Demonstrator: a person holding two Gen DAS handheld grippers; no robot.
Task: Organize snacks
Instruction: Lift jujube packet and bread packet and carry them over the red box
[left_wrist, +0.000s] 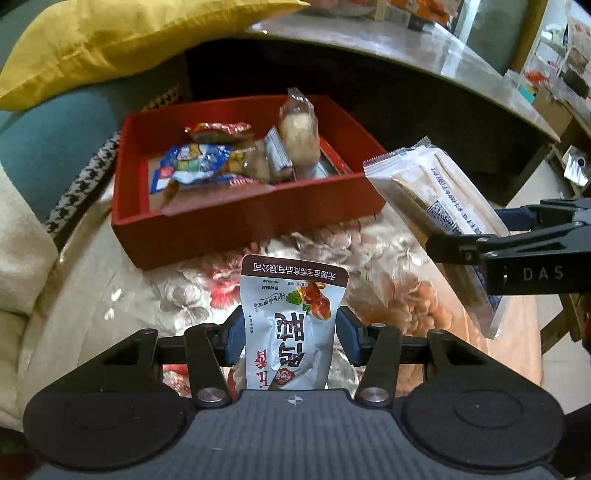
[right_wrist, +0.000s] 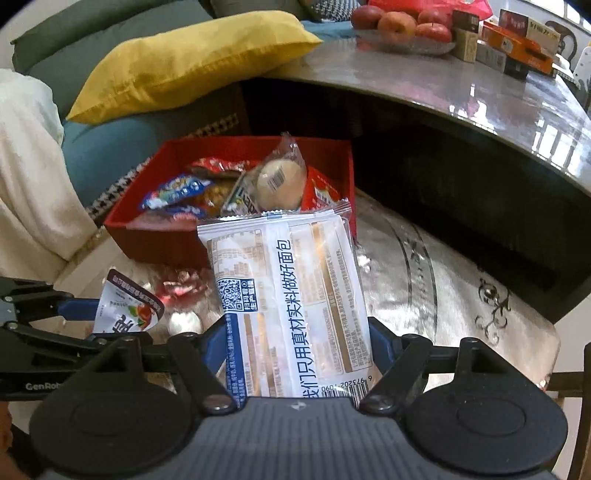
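My left gripper (left_wrist: 291, 328) is shut on a small white snack pouch (left_wrist: 293, 291) with red print, held above the floral tabletop. In the right wrist view that pouch (right_wrist: 125, 314) shows at the left. A long white bread packet (right_wrist: 291, 280) sits between the pads of my right gripper (right_wrist: 297, 339), which is shut on it. The same packet (left_wrist: 424, 184) appears at the right of the left wrist view. Just beyond both stands a red box (left_wrist: 240, 218) holding several snacks, among them a wrapped round bun (right_wrist: 279, 182) and a blue packet (left_wrist: 192, 164).
A yellow pillow (right_wrist: 184, 62), a teal sofa (left_wrist: 55, 140) and a cream blanket (right_wrist: 29, 166) lie to the left. A grey-topped table (right_wrist: 443, 85) with apples (right_wrist: 399, 22) and boxes curves behind and to the right. The floral cloth (left_wrist: 369, 266) covers the low table.
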